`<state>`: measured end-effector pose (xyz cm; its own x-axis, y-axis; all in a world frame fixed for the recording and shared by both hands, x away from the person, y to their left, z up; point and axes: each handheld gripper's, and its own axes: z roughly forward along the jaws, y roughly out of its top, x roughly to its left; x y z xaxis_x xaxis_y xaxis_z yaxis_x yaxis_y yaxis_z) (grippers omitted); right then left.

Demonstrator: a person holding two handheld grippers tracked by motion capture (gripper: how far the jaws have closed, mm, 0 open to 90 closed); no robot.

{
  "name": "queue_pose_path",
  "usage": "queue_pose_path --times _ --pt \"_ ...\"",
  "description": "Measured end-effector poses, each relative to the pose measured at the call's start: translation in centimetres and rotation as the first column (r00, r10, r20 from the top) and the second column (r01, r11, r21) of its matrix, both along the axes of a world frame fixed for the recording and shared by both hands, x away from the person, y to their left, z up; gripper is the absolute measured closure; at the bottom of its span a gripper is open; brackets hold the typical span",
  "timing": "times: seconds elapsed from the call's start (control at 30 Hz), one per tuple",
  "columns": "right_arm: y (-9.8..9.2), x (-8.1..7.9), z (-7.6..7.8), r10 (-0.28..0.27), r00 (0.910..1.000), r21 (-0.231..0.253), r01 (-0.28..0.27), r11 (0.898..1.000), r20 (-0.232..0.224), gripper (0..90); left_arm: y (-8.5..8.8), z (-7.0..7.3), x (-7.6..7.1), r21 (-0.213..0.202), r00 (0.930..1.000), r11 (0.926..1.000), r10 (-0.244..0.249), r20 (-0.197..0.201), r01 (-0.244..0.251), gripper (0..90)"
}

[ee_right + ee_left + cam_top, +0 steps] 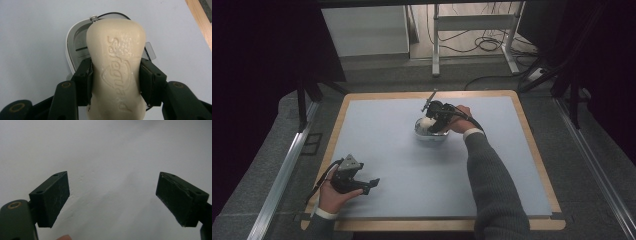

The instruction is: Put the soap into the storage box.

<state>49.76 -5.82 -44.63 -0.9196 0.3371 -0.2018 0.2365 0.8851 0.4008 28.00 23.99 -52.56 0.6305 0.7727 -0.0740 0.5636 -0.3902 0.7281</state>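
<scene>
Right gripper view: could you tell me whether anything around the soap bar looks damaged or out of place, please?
Mostly fine: the soap bar sits squarely between the right gripper pads, above the soap dish. One oddity: the black facing on its left pad looks frayed and peeling at the edge.

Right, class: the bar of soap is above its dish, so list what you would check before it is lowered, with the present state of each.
1. Right gripper shut on the cream-coloured bar of soap: ok.
2. Soap straight between the pads, not slipping: ok.
3. White soap dish directly beneath the soap: ok.
4. Dish empty inside: cannot tell, the soap hides most of it.
5. Left gripper open and resting apart from the dish on the pale blue mat: ok.
</scene>
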Motion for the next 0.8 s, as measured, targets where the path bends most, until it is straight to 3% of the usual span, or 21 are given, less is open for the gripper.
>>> queue_pose_path --times 0.43,0.5,0.7,0.73,0.8 --pt "0.3 0.0 -0.9 0.003 0.9999 -0.020 -0.004 1.000 -0.017 47.6 0.1 0.0 0.0 0.002 1.0000 1.0000 0.000 0.001 0.000 12.3" --pt "0.1 0.0 -0.5 0.001 0.9999 0.016 0.000 1.000 -0.014 47.6 0.0 0.0 0.0 0.002 1.0000 1.0000 0.000 0.001 0.000 12.3" --pt "-0.3 -0.3 0.2 -0.029 0.9996 0.045 0.029 0.999 0.002 42.8 0.0 0.0 0.0 0.002 1.0000 1.0000 -0.001 0.000 0.001 12.3" --pt "-0.6 -0.5 0.6 -0.061 0.9981 0.105 0.059 0.993 0.010 41.0 0.0 0.0 0.0 0.001 1.0000 1.0000 0.000 0.002 0.000 12.3" --pt "-0.9 -0.6 0.9 -0.084 0.9964 0.139 0.081 0.987 0.016 39.0 0.0 0.0 0.0 0.000 1.0000 1.0000 0.001 0.003 -0.001 12.3"
